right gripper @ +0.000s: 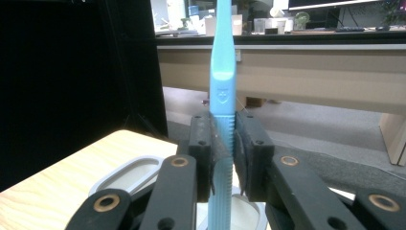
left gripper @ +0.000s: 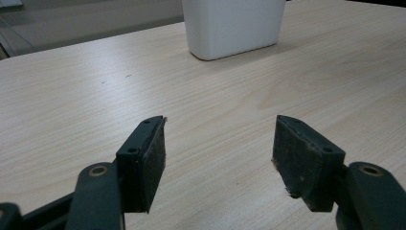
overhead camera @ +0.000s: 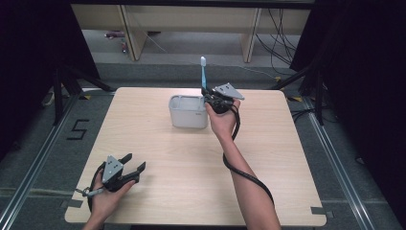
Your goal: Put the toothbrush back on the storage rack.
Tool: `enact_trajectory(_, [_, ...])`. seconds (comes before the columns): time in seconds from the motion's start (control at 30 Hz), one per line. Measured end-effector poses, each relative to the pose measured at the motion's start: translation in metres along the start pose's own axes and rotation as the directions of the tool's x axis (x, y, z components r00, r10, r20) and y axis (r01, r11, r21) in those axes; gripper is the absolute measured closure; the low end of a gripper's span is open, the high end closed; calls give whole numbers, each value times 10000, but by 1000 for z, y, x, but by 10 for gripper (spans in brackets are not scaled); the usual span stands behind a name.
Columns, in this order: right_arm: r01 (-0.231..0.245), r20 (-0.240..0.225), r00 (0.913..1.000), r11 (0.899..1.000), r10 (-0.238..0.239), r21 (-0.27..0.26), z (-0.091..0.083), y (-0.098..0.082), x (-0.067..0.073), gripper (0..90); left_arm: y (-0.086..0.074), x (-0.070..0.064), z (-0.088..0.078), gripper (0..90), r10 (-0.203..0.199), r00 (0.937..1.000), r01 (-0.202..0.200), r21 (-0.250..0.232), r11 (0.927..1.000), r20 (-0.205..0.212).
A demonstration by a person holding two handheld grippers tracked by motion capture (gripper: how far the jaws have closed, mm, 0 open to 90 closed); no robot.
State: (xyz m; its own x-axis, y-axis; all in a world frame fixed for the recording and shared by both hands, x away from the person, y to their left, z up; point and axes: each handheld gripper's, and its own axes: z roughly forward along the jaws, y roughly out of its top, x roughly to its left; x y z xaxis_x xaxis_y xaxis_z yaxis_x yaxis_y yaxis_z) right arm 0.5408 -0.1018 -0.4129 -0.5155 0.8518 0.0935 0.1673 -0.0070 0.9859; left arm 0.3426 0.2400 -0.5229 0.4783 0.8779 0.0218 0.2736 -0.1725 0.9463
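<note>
A light blue toothbrush [overhead camera: 203, 73] stands upright, bristle head up, with my right gripper [overhead camera: 209, 97] shut on its handle just above the right rim of a white rectangular tub [overhead camera: 186, 115]. In the right gripper view the black pads [right gripper: 210, 148] clamp the ribbed handle of the toothbrush [right gripper: 222, 81], and the tub's rim [right gripper: 129, 175] lies below. My left gripper [overhead camera: 132, 162] rests near the table's front left, jaws wide apart with nothing between them. Its view looks across the wood to the tub [left gripper: 232, 26], with both pads [left gripper: 153, 160] bare.
The wooden table [overhead camera: 191, 163] is ringed by dark floor and black curtains. A tape mark shaped like a five [overhead camera: 78, 129] lies on the floor at left. Wooden desks [overhead camera: 191, 24] stand behind the table. A black cable [overhead camera: 244, 175] trails along the right forearm.
</note>
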Motion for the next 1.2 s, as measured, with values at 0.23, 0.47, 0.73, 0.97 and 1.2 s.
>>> enact_trajectory(0.23, [-20,45,10000,9999,19,157,1,-5,-2,786,0,0,0,354,6,10000,-6,-6,10000,-4])
enact_trajectory(0.47, [-65,71,10000,9998,63,196,2,-9,-2,785,0,0,0,353,-40,10000,40,-16,10000,11])
enact_trajectory(0.73, [-38,76,10000,9993,35,363,3,-12,-2,785,0,0,0,353,-30,10000,30,-13,10000,13])
enact_trajectory(0.97, [97,-22,10000,9991,-96,404,3,-14,-3,785,0,0,0,353,-23,10000,23,-9,10000,6])
enact_trajectory(1.2, [184,4,9998,9983,-184,551,1,-17,-3,785,0,0,0,353,11,10000,-11,2,10000,1])
